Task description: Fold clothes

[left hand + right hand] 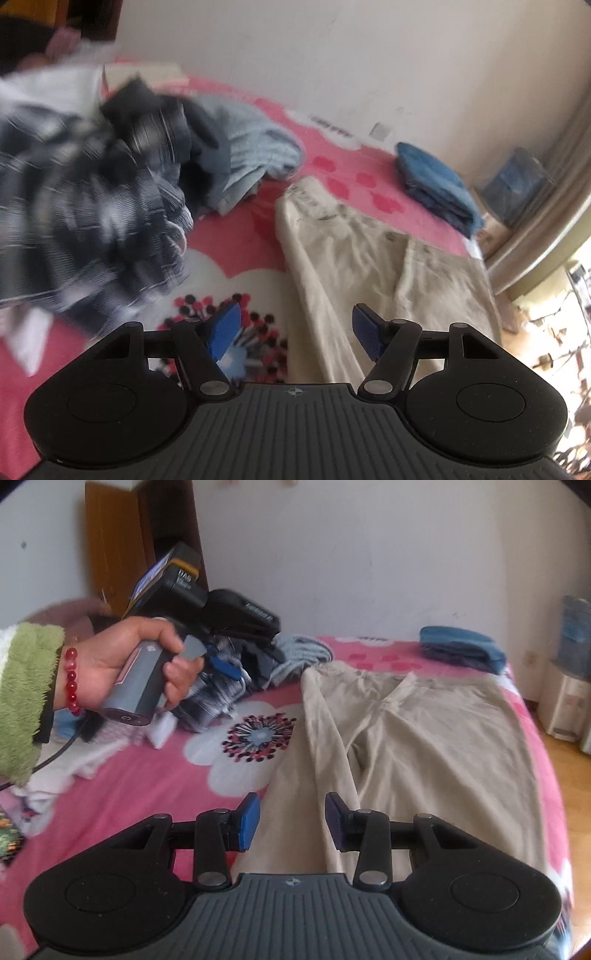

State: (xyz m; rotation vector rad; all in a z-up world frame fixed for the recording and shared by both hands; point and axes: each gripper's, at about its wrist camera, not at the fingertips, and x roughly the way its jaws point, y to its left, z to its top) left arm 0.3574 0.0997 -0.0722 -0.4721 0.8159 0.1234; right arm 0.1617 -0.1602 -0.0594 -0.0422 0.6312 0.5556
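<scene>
The trousers (424, 738) lie flat on the bed (147, 794), waistband toward the wall at 12 o'clock, legs running down toward 6 o'clock. They appear to be a light woven cotton: soft, limp, not slippery, not fragile. Expect the cloth to drape and sag wherever it is not supported. Judged best hold: pinch the waistband corners or the leg hems, where seams give a thicker, firmer edge; a single-layer pinch mid-panel would likely bunch.

The left tool (295, 332) stands wide, nothing between its pads, above the left edge of the trousers. The right tool (291, 821) stands moderately wide, also empty, above the left leg.

A pile (92, 203) of unfolded clothes, dark plaid on top, sits at 10 o'clock; it is blurred in the left view. A folded blue stack (461, 646) rests at 1 o'clock near the wall, well apart from the trousers.

The bed carries a pink floral cover: soft, yielding, offering some grip on cloth. A pale wall (369, 554) backs the bed; wooden floor (569, 760) shows at 3 o'clock.
</scene>
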